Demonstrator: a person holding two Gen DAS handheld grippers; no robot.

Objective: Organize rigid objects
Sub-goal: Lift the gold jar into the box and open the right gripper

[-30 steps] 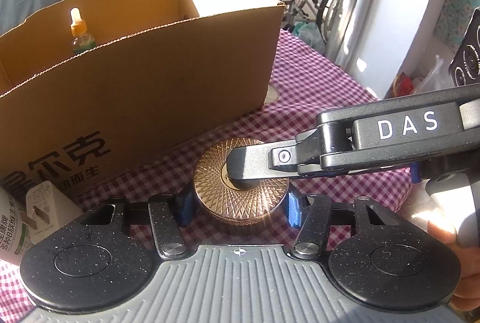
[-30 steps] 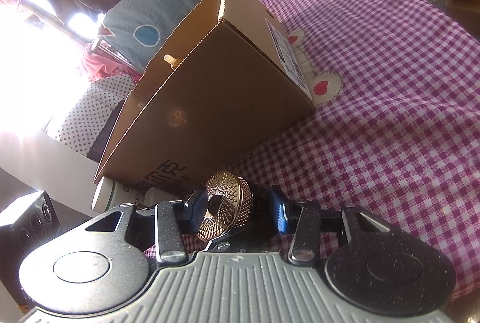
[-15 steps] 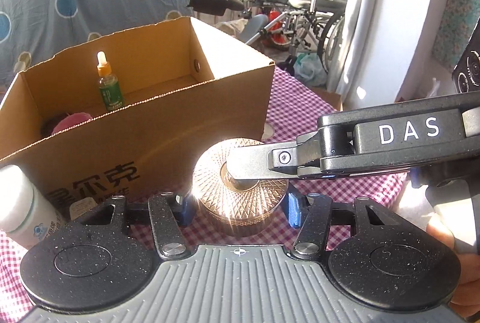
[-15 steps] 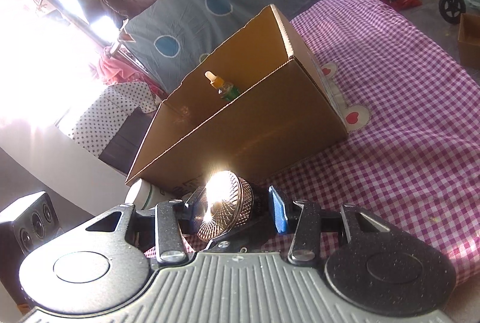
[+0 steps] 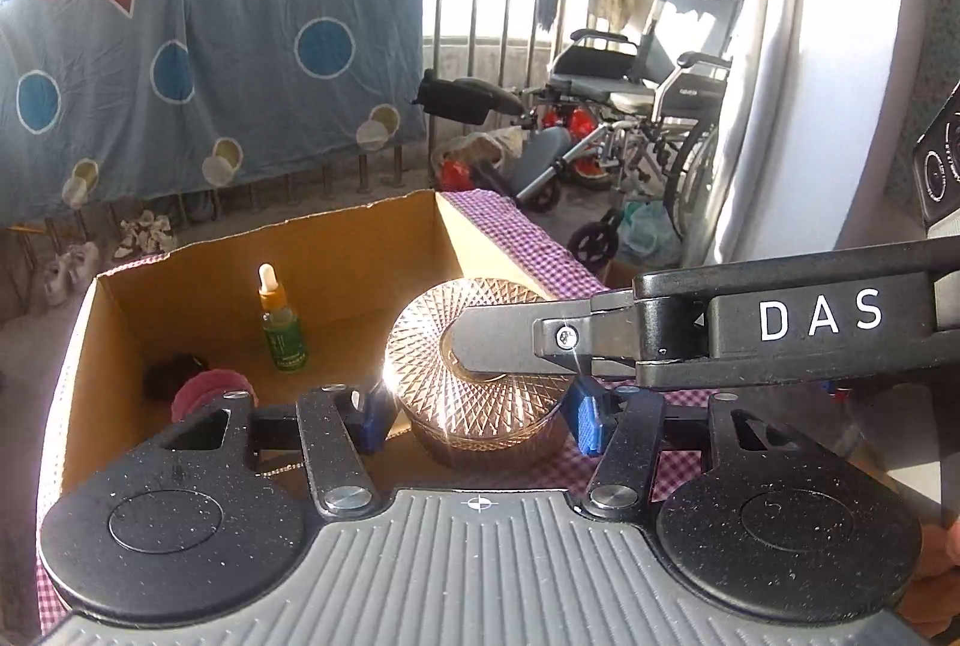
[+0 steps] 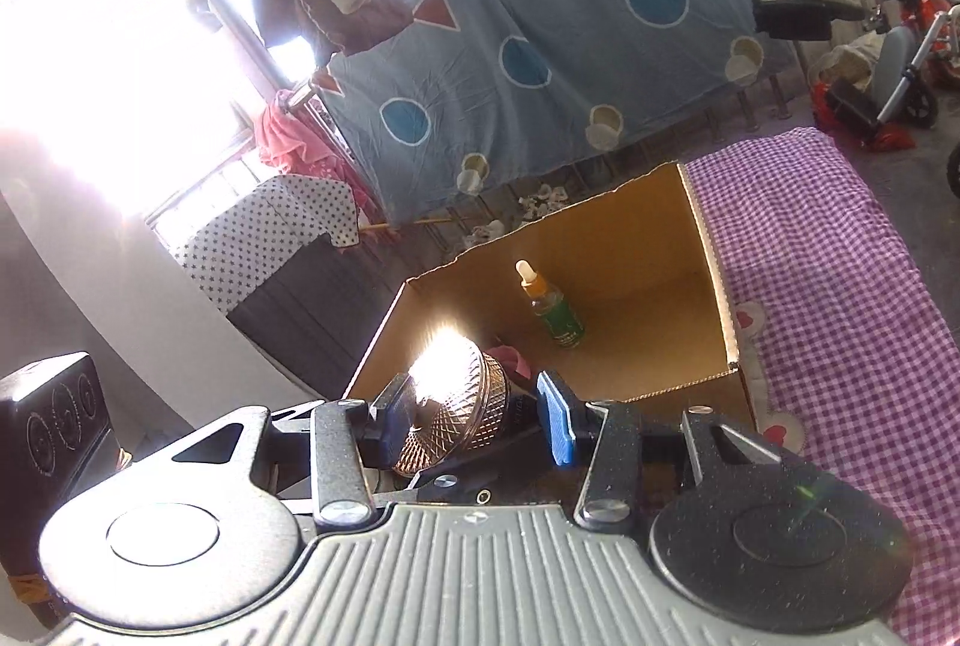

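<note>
Home balcony room, hung bedsheet (image 5: 198,64), wheelchair (image 5: 648,106), gingham tablecloth (image 6: 840,286)

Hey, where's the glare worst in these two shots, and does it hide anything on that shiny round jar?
Right wrist view: sun flares white off the jar lid, washing out its pattern, and the window at left is blown out. Left wrist view: a smaller sparkle sits on the jar's left edge, the lid's diamond pattern stays readable, and the cardboard box interior is evenly lit. Both views bend straight lines, fisheye style.

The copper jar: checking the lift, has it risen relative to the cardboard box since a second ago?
Yes. The copper jar moved up: it sat below the cardboard box front wall, now level with its rim.
</note>
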